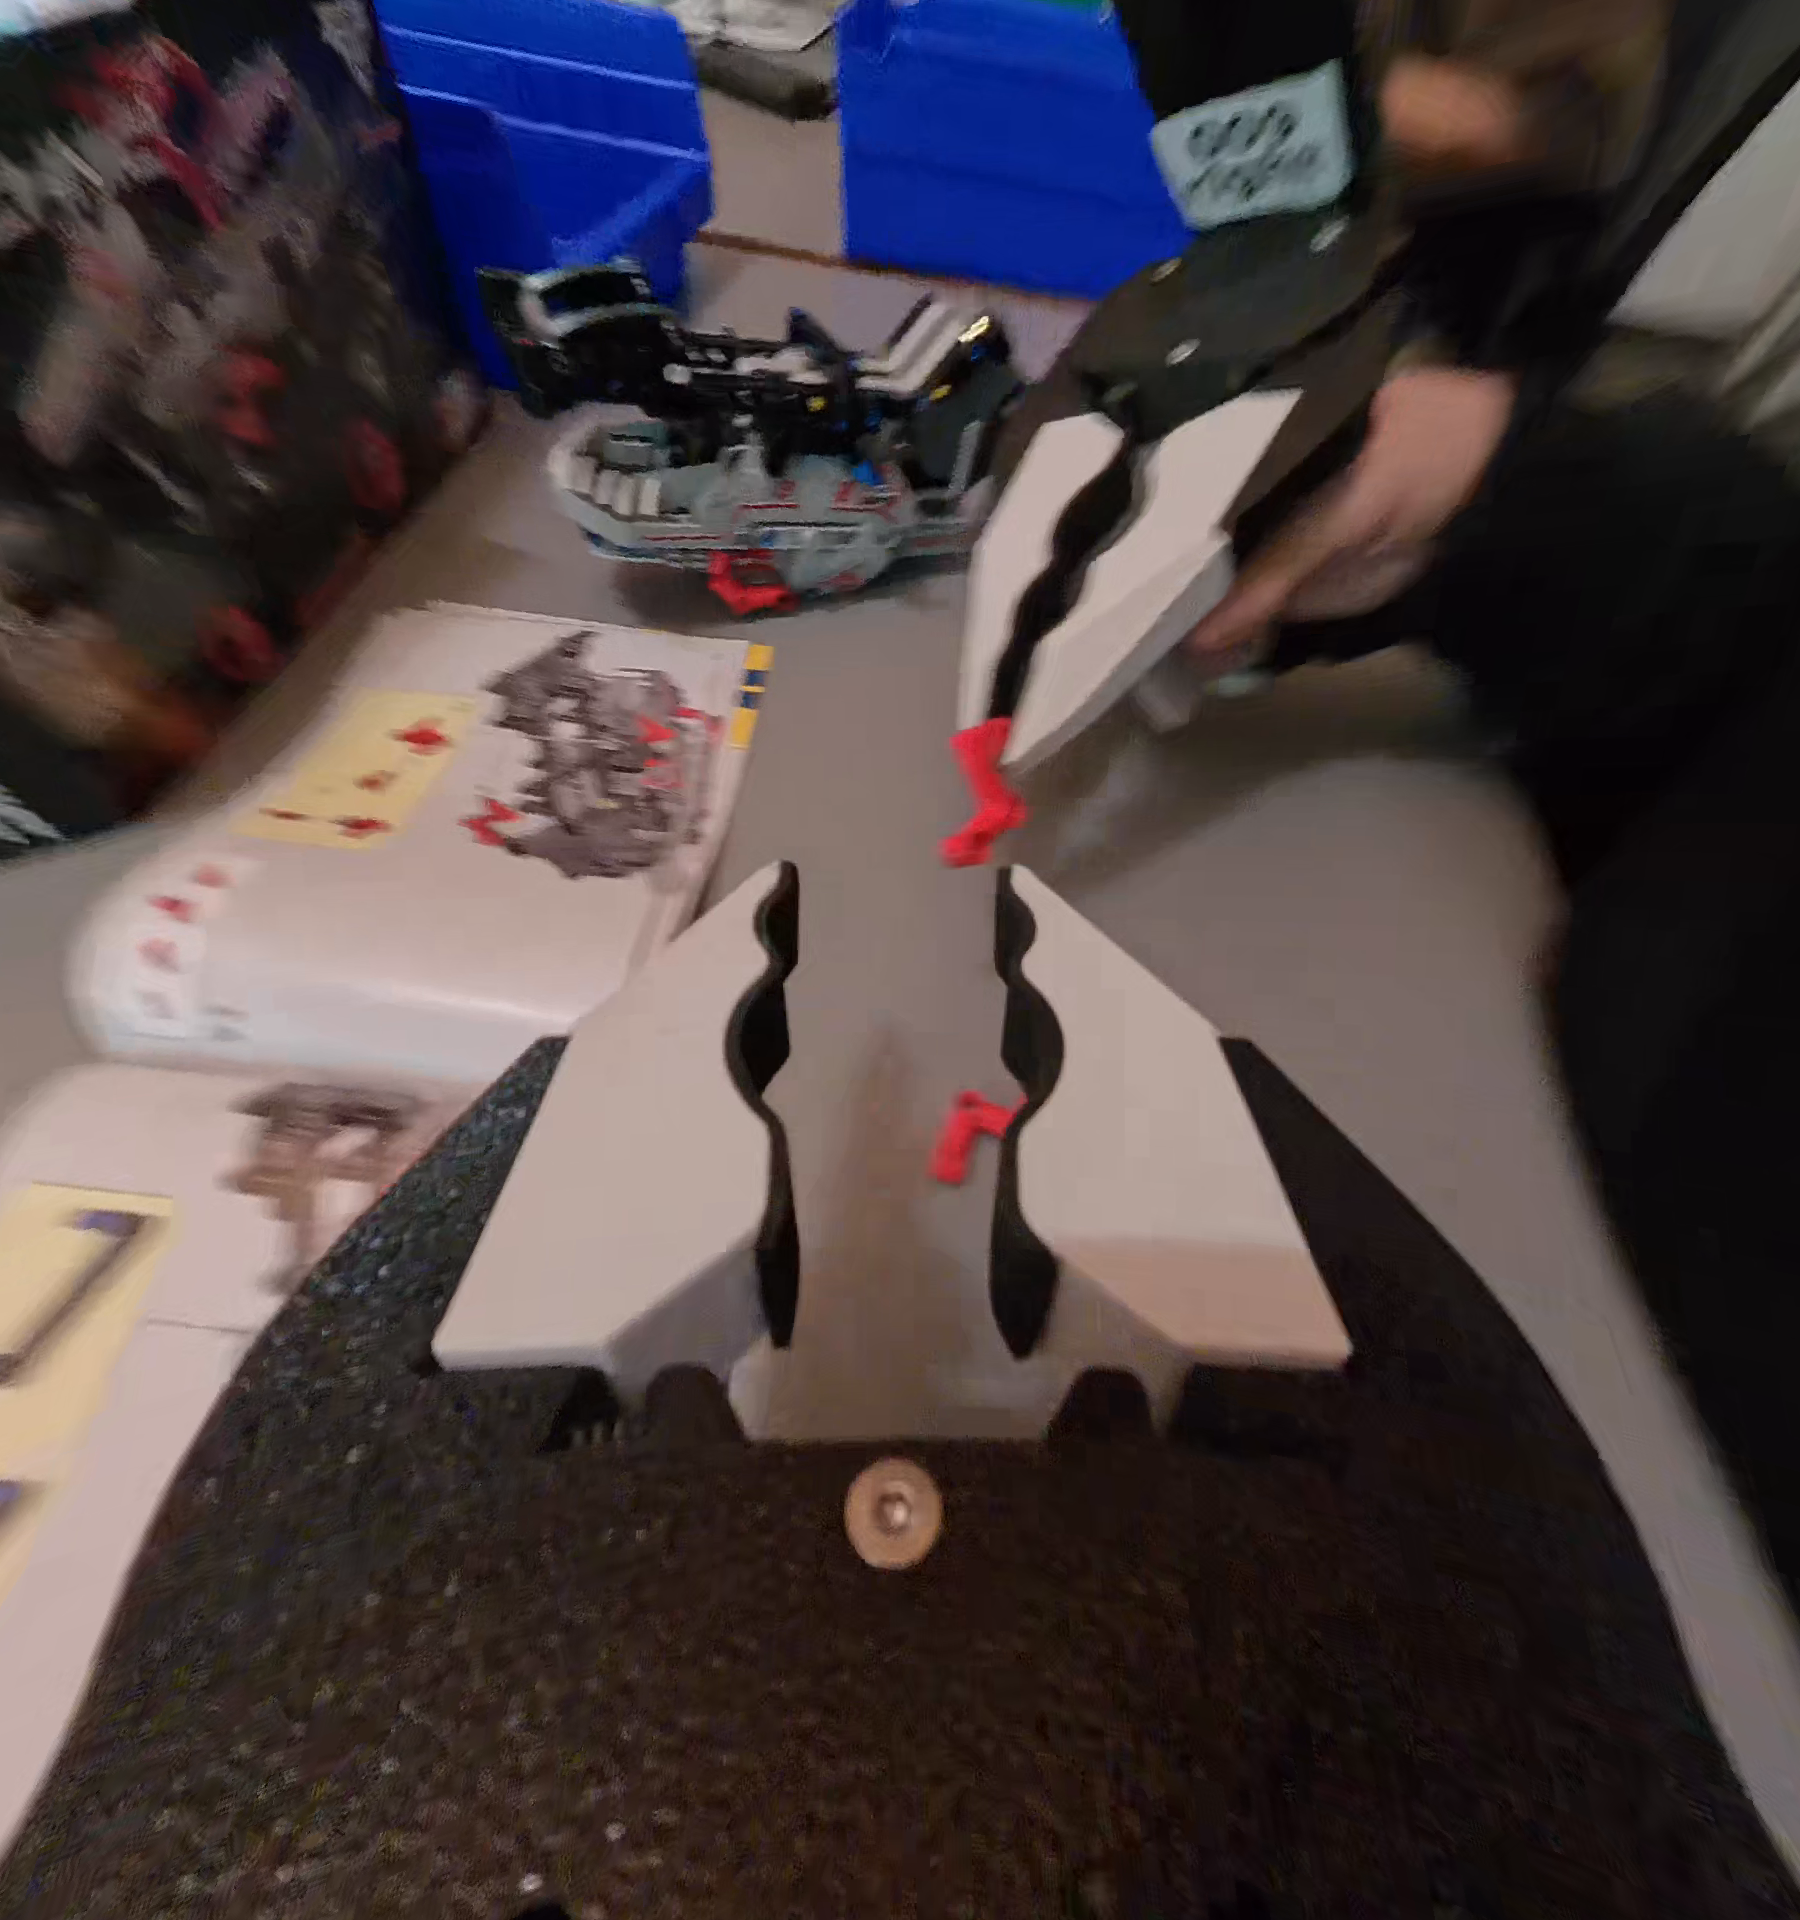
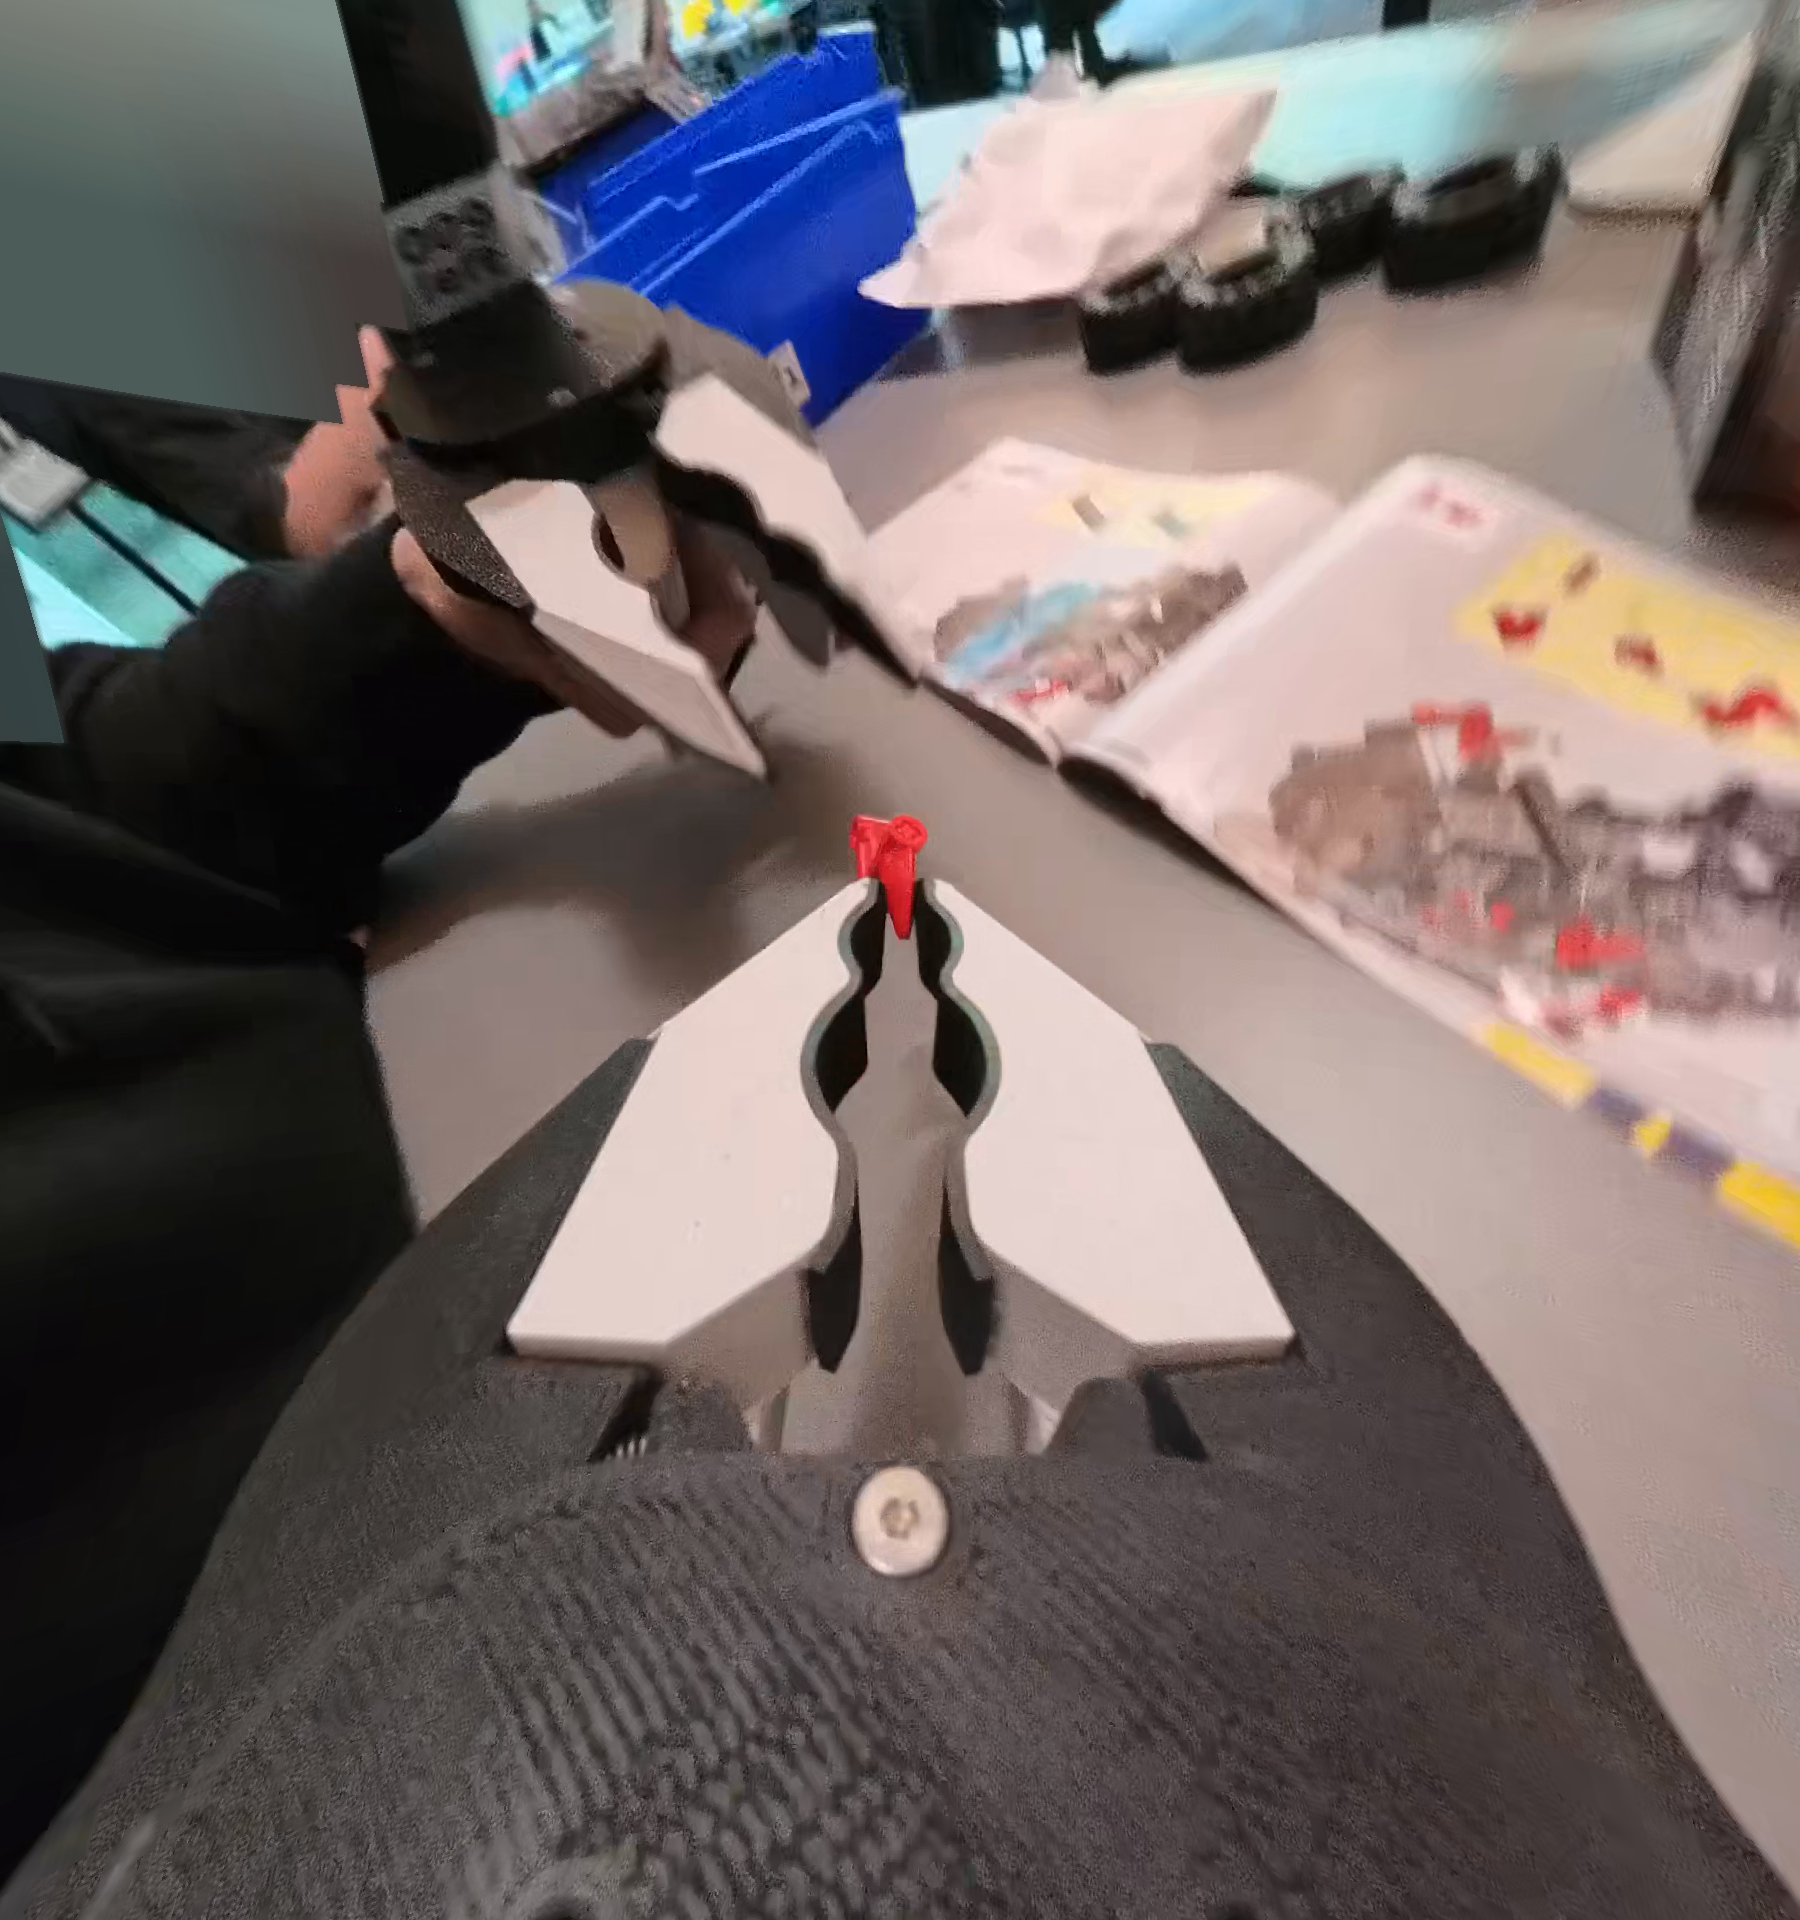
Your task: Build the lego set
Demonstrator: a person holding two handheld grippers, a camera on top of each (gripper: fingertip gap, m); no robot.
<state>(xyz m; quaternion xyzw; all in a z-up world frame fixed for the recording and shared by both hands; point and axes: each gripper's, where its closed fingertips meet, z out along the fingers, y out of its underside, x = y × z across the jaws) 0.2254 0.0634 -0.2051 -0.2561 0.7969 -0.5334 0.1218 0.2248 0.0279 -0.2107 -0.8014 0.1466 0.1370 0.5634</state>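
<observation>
Right wrist view: a small red lego piece (image 2: 891,862) is pinched at the tips of the right claw (image 2: 894,885).
The left claw (image 1: 896,883) is held open, its scalloped grey fingers (image 1: 667,1091) parted above the smooth grey tabletop (image 1: 1239,987); a second red piece (image 1: 963,1132) lies beneath, the half-built model (image 1: 771,468) beyond.

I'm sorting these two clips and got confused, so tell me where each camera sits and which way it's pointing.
Left wrist view: sits on the left gripper, open, facing across the grey table toward the lego model and blue bins; a hand shows.
Right wrist view: sits on the right gripper, pinching a red piece, facing the instruction booklet; a dark sleeve shows.
Shared: each sees the other gripper, the booklet, the red piece and blue bins.
</observation>
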